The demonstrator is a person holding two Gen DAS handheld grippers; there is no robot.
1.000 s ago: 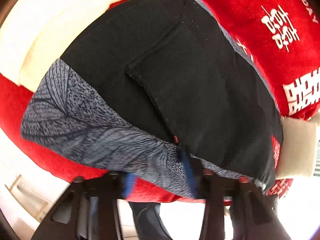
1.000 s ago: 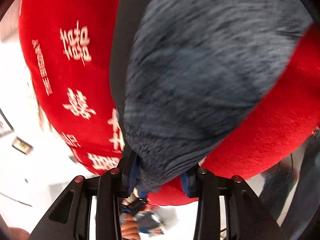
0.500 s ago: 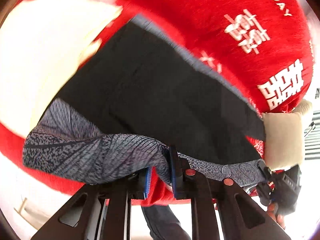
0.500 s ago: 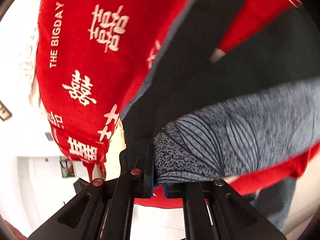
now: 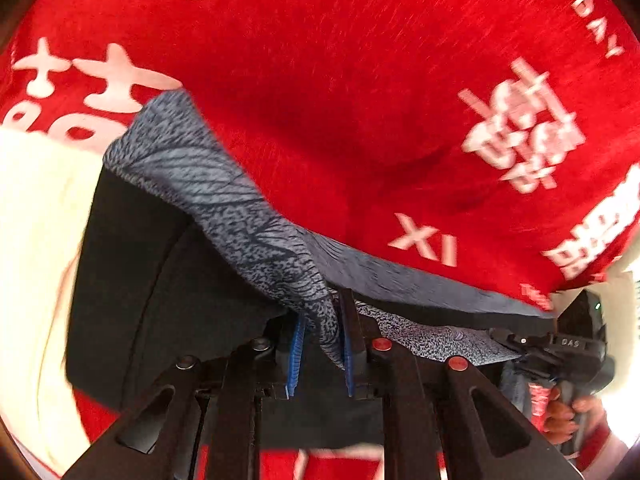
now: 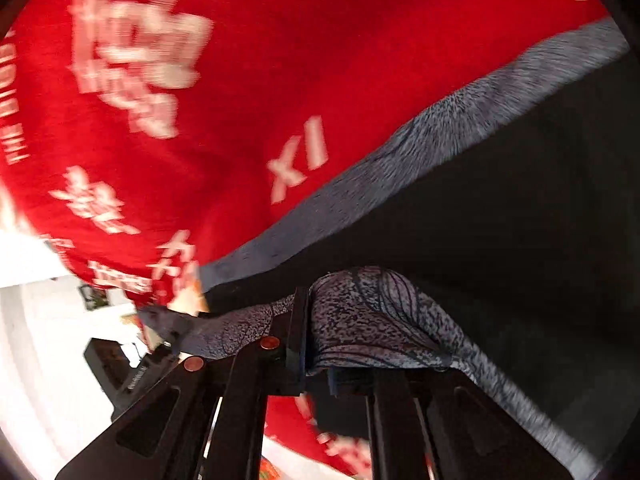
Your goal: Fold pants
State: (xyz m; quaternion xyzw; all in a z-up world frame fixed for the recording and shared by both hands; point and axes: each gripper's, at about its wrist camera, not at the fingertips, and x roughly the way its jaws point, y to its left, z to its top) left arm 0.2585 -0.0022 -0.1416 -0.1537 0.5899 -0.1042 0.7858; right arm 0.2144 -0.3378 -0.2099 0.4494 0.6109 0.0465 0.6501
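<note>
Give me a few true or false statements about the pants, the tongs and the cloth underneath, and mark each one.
1. The left tongs have the grey patterned fabric of the pants between their blue pads. True; the jaws are easing open.
2. The surface under the pants is a plain blue sheet. False: it is a red cloth with pale printed characters.
3. The right tongs hold patterned grey fabric. True; the jaws are easing open.
4. The pants are grey patterned on both faces. False: one face is plain black.
5. From the left wrist view, the other tongs cannot be seen. False: they appear at the lower right, pinching the same fabric edge.
</note>
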